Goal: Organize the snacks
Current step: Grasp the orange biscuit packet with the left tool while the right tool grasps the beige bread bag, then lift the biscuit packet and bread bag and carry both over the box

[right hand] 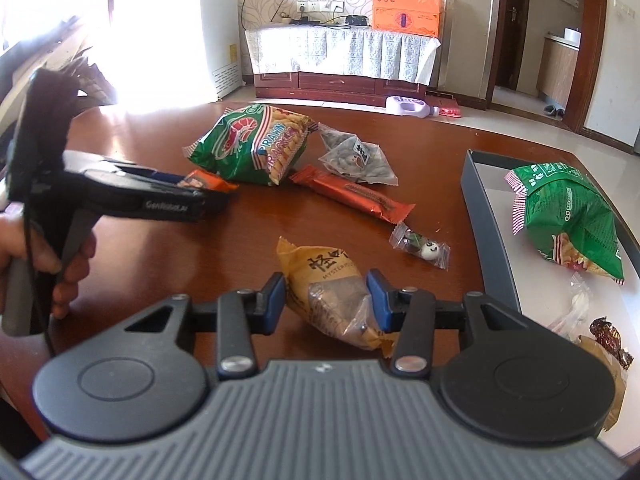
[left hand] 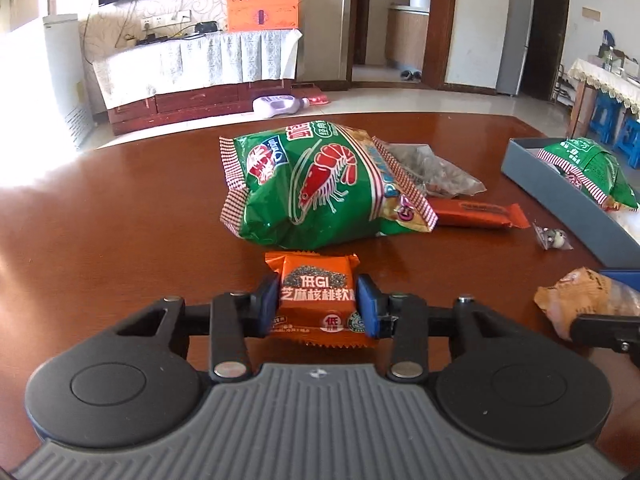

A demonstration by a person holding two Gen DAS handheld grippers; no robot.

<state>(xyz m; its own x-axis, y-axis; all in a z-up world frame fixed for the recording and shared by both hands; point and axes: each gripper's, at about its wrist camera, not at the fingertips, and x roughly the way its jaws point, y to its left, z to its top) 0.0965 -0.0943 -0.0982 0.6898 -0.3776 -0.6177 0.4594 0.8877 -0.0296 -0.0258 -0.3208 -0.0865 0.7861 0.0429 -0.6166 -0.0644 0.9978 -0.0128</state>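
Left gripper (left hand: 317,305) clamps the orange packet (left hand: 316,300); right gripper (right hand: 326,303) clamps the tan packet (right hand: 332,296). Both light, crushable: grip mid-body.

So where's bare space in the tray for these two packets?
Bare floor in the grey tray lies at its far-left corner, beside the green prawn cracker bag. Its near end is crowded with wrapped candies.
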